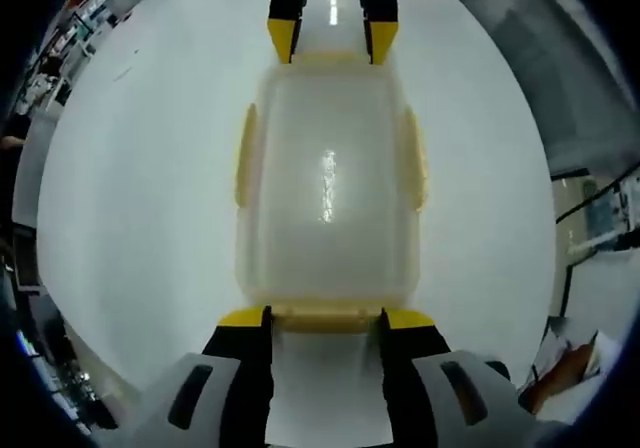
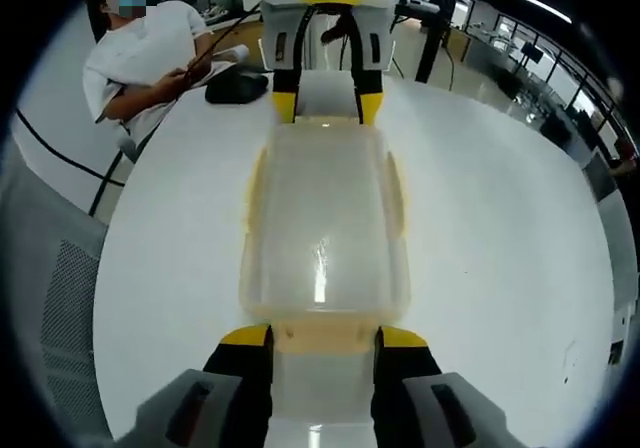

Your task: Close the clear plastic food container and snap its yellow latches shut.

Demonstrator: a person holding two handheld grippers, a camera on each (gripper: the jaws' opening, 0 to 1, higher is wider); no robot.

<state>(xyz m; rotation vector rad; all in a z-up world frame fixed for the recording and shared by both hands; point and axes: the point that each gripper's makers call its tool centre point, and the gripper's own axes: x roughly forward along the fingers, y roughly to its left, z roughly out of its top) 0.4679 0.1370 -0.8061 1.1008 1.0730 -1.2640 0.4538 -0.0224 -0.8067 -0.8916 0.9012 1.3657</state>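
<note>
The clear plastic container (image 1: 325, 183) lies lengthwise on the white table (image 1: 130, 198), its lid resting on top. Yellow latches run along its long sides (image 1: 244, 155) and its two ends. My left gripper (image 1: 325, 317) is open, one yellow-tipped jaw at each end of the near end latch (image 1: 325, 322). The right gripper (image 1: 331, 40) faces it at the far end. In the right gripper view the container (image 2: 325, 233) stretches away from my right gripper (image 2: 323, 335), which is open and straddles its own end latch (image 2: 325, 340). The left gripper (image 2: 327, 106) stands opposite.
A person in white (image 2: 140, 63) sits at the table's far left corner beside a dark object (image 2: 235, 86). White table surface (image 2: 500, 248) spreads wide on both sides of the container. Desks and clutter (image 1: 590, 238) stand beyond the table's edge.
</note>
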